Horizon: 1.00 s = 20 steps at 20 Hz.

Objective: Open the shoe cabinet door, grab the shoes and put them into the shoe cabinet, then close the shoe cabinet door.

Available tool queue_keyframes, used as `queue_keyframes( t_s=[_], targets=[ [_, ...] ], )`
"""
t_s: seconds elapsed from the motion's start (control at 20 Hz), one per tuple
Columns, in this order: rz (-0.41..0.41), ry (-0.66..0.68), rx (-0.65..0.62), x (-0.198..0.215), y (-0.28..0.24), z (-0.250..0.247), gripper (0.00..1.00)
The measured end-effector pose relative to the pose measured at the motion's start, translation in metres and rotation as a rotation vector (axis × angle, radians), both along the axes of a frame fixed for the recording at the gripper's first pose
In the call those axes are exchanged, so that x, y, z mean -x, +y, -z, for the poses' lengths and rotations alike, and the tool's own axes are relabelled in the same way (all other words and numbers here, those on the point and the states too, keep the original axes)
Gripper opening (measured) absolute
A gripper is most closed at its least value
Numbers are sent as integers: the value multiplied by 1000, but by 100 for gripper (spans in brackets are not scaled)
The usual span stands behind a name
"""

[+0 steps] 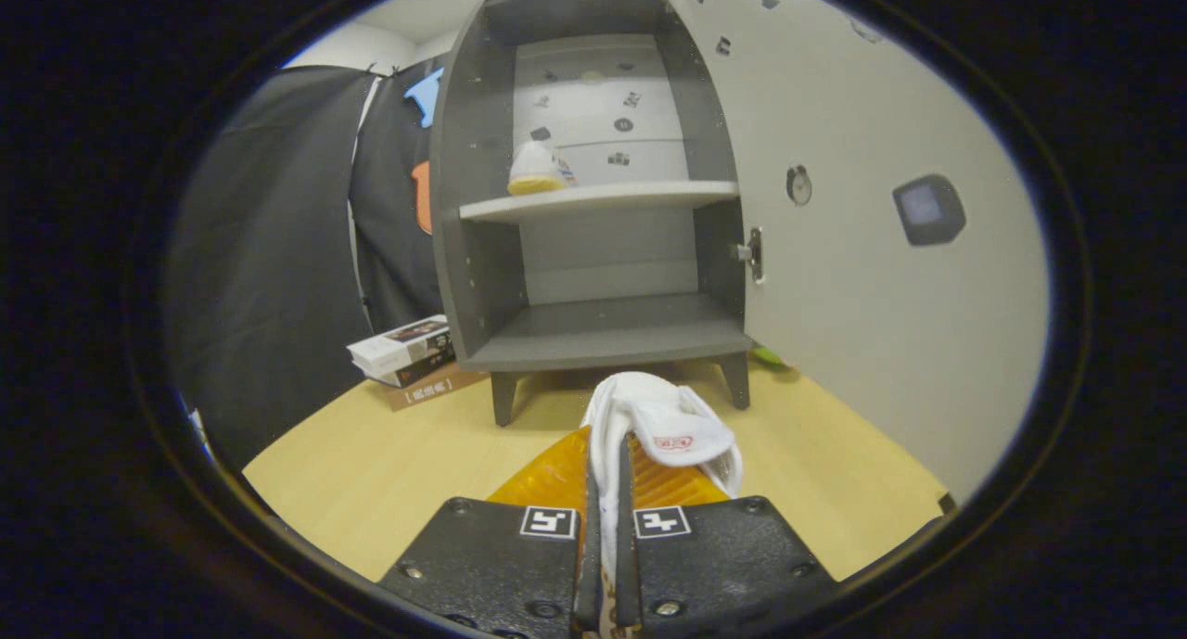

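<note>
Here, at the far left, a small stack of books (405,349) lies on the pale wooden table (371,472) beside the grey shoe cabinet (593,333). Its door (862,249) hangs swung wide to the right, smooth and matte. One white shoe (536,171) sits on the upper shelf. The gripper (607,491) pinches the second shoe (663,426), soft and white, by its edge. The bare lower shelf lies straight ahead, beyond it.
</note>
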<state>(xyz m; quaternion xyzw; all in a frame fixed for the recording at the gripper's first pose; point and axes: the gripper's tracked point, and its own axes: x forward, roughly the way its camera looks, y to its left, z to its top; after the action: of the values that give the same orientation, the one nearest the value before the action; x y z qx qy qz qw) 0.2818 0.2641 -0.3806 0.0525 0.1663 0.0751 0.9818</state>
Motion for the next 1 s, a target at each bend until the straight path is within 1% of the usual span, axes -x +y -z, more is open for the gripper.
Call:
queue_keyframes(
  t_s=[0.2,0.3,0.4,0.75,1.0],
  targets=[
    [-4,-58,17,-17,-4,-51,9],
    [-15,-55,-8,-32,-5,-75,10],
    [-1,-66,-24,-50,-9,-104,10],
    [23,-187,92,-106,-13,-204,10],
    [38,-205,127,-151,-9,-259,10]
  ],
)
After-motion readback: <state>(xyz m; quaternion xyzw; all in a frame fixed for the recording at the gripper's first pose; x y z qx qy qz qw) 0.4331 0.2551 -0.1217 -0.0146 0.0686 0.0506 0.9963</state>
